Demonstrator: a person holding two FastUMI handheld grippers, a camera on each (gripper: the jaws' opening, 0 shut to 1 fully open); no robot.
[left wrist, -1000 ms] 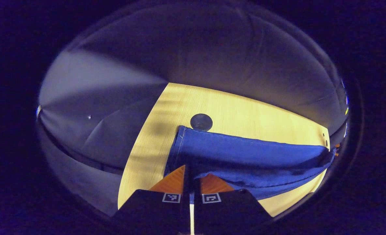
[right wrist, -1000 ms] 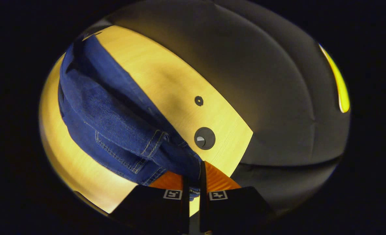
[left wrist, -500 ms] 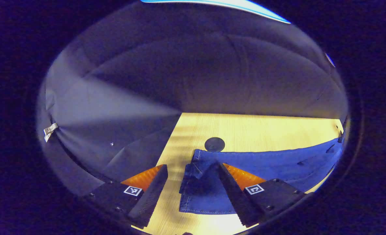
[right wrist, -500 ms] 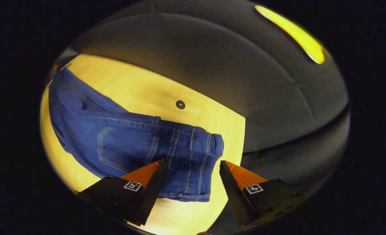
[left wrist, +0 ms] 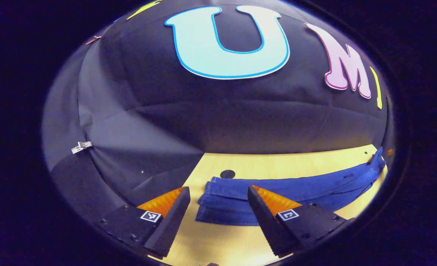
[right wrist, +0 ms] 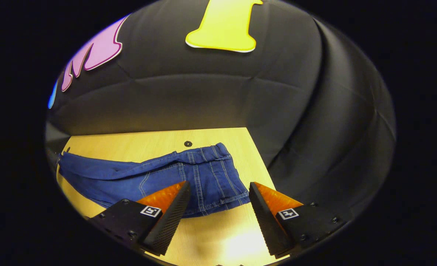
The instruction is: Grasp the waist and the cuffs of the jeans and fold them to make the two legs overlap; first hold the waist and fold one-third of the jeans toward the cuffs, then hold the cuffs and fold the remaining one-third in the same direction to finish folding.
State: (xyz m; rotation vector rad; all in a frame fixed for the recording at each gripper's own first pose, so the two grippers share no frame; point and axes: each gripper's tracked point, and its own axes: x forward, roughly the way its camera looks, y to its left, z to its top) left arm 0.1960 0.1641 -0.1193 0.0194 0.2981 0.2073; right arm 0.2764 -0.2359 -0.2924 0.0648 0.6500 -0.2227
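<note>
In the left gripper view, the left hand-held gripper point(left wrist: 218, 207) hangs above the pale wooden bench point(left wrist: 277, 166) with its two fingers spread wide and nothing between them. Just beyond its fingertips lie the jeans point(left wrist: 296, 188), flat on the bench. The cuffs point(left wrist: 213, 201) sit nearest, stacked edge over edge, and the legs run off to the right toward the far rim of the view. A small round dark cap point(left wrist: 227, 173) sits in the bench surface just behind the cuffs, close to the bench's edge.

In the right gripper view, the right hand-held gripper point(right wrist: 218, 207) is likewise wide open and empty, raised above the bench point(right wrist: 129, 142). The jeans point(right wrist: 148, 179) lie ahead of it, the waist point(right wrist: 218, 177) end close to the fingers near the bench's right edge, and the legs stretch away to the left. A small dark hole point(right wrist: 188, 143) marks the bench just behind the waist.
</note>
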